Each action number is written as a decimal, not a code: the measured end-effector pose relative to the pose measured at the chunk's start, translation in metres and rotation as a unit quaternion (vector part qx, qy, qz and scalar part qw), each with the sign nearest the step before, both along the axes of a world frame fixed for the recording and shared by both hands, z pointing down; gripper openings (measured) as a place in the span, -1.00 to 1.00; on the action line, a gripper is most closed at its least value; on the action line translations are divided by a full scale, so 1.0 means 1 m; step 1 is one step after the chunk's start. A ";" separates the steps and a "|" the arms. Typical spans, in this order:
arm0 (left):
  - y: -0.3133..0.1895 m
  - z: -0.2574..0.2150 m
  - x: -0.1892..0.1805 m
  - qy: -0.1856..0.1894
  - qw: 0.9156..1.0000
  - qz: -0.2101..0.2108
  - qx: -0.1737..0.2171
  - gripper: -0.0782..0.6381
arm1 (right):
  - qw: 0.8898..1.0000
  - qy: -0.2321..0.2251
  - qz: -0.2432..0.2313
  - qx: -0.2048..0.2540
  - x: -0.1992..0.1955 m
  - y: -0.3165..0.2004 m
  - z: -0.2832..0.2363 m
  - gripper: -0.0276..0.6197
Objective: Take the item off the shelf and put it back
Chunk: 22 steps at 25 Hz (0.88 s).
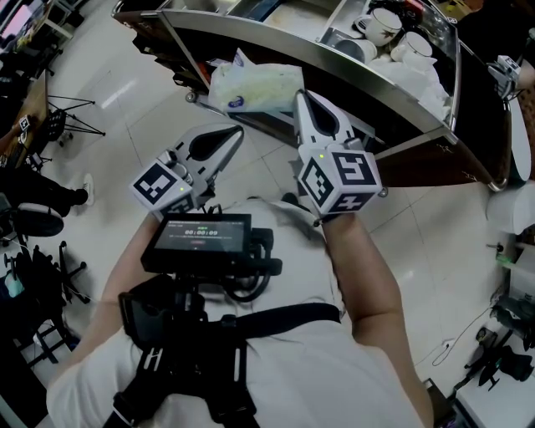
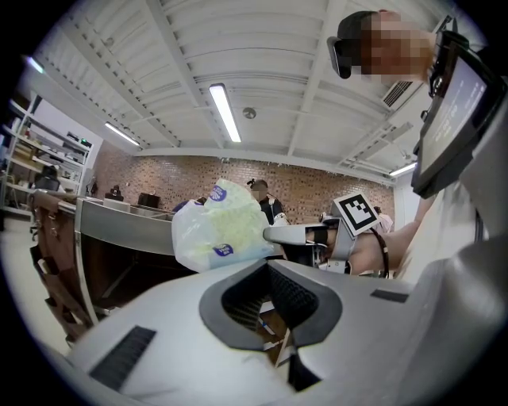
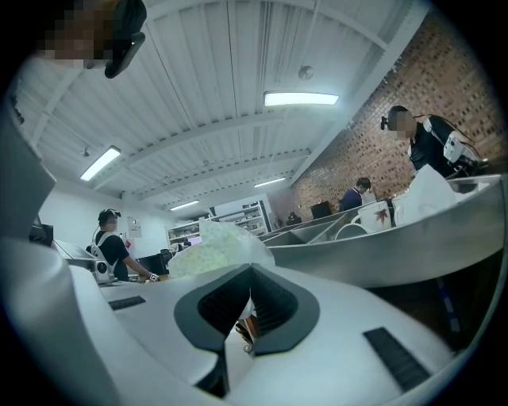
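right gripper (image 1: 302,99) pinching bag (image 1: 251,88) top centre, seemingly hanging off shelf (image 1: 393,100); putting back pending. left gripper (image 1: 236,132) idling closed, empty.

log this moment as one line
right gripper: jaws shut on plastic pack | pack: at shelf rim | left gripper: jaws shut, empty, apart from pack

We count two grippers, the left gripper (image 1: 237,132) and the right gripper (image 1: 301,97), one bag (image 1: 251,88), one shelf (image 1: 410,113), and three cups (image 1: 381,25).
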State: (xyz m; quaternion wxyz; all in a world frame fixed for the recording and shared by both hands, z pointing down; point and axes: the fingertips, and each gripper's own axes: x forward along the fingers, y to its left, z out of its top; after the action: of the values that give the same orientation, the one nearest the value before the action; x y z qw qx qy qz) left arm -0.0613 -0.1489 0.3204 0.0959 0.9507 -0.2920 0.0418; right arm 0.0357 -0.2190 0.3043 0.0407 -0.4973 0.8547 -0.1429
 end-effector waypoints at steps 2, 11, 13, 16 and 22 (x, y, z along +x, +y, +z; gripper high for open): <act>0.000 0.000 0.000 0.001 1.000 -0.001 0.000 -0.76 | 1.000 -0.002 -0.001 -0.001 -0.001 0.000 0.001 -0.88; 0.000 -0.005 -0.003 0.013 1.000 -0.003 0.011 -0.76 | 1.000 -0.005 -0.003 -0.002 -0.003 0.000 0.001 -0.88; -0.001 -0.008 -0.004 0.024 1.000 -0.006 0.011 -0.76 | 1.000 -0.005 -0.003 -0.003 -0.003 0.000 0.001 -0.88; -0.001 -0.008 -0.003 0.022 1.000 -0.005 0.012 -0.76 | 1.000 -0.005 -0.003 -0.004 -0.003 0.000 0.002 -0.88; -0.001 -0.006 -0.003 0.020 1.000 -0.008 0.007 -0.76 | 1.000 -0.005 -0.005 -0.009 -0.003 0.000 0.004 -0.88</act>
State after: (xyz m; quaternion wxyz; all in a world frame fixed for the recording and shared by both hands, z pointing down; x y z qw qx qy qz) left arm -0.0639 -0.1502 0.3142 0.0949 0.9498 -0.2975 0.0197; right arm 0.0324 -0.2187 0.3088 0.0400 -0.4923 0.8558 -0.1536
